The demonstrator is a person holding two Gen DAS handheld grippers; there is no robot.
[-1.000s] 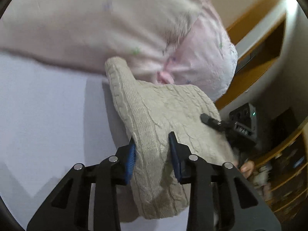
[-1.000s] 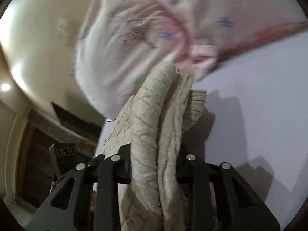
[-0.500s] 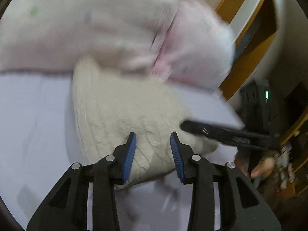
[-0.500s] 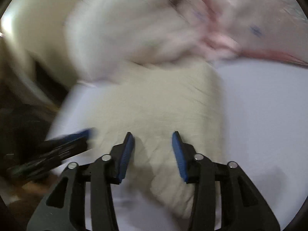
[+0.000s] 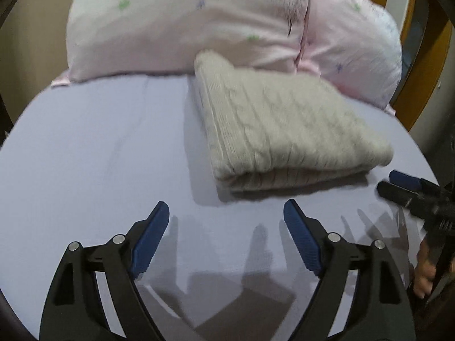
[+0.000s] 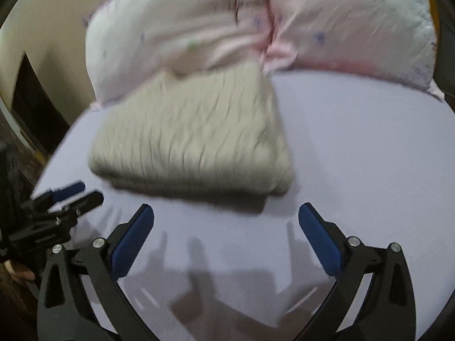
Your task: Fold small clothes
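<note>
A beige cable-knit sweater (image 5: 281, 130) lies folded in a thick rectangle on the lavender sheet (image 5: 93, 147), its far edge against a pink pillow. It also shows in the right wrist view (image 6: 193, 136). My left gripper (image 5: 226, 210) is open and empty, just short of the sweater's near edge. My right gripper (image 6: 226, 213) is open and empty, also just in front of the sweater. The right gripper shows at the right edge of the left wrist view (image 5: 398, 183), and the left gripper at the left edge of the right wrist view (image 6: 75, 193).
A large pink pillow (image 5: 199, 20) with small flower prints lies behind the sweater, also in the right wrist view (image 6: 256, 20). Wooden furniture (image 5: 426, 65) stands beyond the bed's right side. A dark opening (image 6: 31, 108) in the wall lies left of the bed.
Both grippers let go of the sweater, opened wide and drew back. The sweater, held up a second ago, now lies folded flat on the sheet.
</note>
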